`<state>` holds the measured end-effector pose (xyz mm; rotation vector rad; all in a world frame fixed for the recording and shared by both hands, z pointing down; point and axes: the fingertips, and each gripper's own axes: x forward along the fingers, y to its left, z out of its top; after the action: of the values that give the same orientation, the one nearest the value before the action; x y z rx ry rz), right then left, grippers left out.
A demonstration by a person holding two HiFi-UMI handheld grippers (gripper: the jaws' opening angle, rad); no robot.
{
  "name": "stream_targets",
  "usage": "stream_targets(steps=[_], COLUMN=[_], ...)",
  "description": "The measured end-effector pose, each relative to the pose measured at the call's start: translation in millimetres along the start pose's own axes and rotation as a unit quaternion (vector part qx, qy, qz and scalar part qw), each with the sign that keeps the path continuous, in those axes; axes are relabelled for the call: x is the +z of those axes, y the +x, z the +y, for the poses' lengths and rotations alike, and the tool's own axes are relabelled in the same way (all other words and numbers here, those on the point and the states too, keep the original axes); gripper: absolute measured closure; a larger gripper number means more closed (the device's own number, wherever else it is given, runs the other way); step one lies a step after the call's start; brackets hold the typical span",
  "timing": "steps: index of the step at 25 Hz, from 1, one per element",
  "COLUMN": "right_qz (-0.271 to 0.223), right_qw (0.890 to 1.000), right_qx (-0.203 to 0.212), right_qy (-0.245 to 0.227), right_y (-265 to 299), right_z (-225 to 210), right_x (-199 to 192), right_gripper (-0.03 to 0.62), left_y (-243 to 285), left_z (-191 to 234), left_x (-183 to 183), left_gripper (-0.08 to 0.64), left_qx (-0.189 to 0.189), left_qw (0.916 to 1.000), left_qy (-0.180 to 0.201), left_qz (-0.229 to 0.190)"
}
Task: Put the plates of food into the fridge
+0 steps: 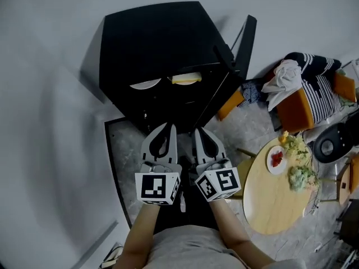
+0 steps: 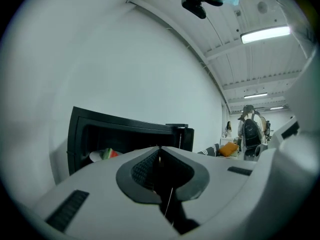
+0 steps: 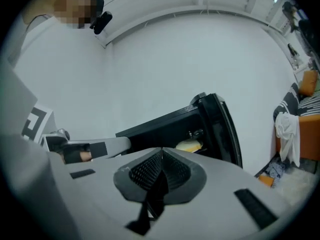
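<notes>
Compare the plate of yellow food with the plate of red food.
Place: the plate of yellow food sits on a shelf inside the open black fridge, while the plate of red food rests on the round wooden table.
Food: the first carries a pale yellow mound, the second a few red pieces.
Task state: the first is already stored, the second is not yet.
Shared: both are round, pale plates lying flat.

The left hand-held gripper (image 2: 160,149) has its jaws pressed together with nothing between them, facing the open black fridge (image 2: 131,129), where a plate of food (image 2: 103,155) sits inside at the left.
</notes>
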<state>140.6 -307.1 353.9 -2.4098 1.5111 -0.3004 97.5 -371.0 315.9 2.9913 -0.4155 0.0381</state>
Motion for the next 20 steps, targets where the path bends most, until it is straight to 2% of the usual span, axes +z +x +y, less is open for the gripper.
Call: stream_targets(steps=[3, 7, 10, 14, 20], right_qz=[-0.001, -0.017, -0.036, -0.051, -0.049], right_qw=[1.0, 0.996, 0.988, 0.977, 0.96], right_qx=[-0.024, -0.092, -0.147, -0.202, -0.27], right_qy=[-0.001, 0.011, 0.025, 0.036, 0.05], right_y=[-24.8, -64.3, -99.7, -147.8, -230.1], right_z=[-7.1, -35.4, -69.5, -112.3, -172.9], right_x=[3.7, 14.1, 19.5, 25.8, 29.6], right_gripper=[0.578, 0.578, 0.578, 0.578, 0.578], left_y=[-4.5, -0.1, 6.3, 15.4, 29.9], left_z=[-20.6, -64.6, -104.4, -157.7, -241.9], left_x=[0.9, -9.2, -22.3, -39.3, -67.1], left_gripper=[0.546, 0.546, 0.546, 0.545, 0.545], left_qx=[-0.022, -0.088, -0.133, -0.18, -0.227], left_qw=[0.9997, 0.9956, 0.99, 0.9815, 0.9688], left_qy=[-0.002, -0.007, -0.012, -0.005, -0.005], left_qz=[0.007, 0.033, 0.045, 0.064, 0.098])
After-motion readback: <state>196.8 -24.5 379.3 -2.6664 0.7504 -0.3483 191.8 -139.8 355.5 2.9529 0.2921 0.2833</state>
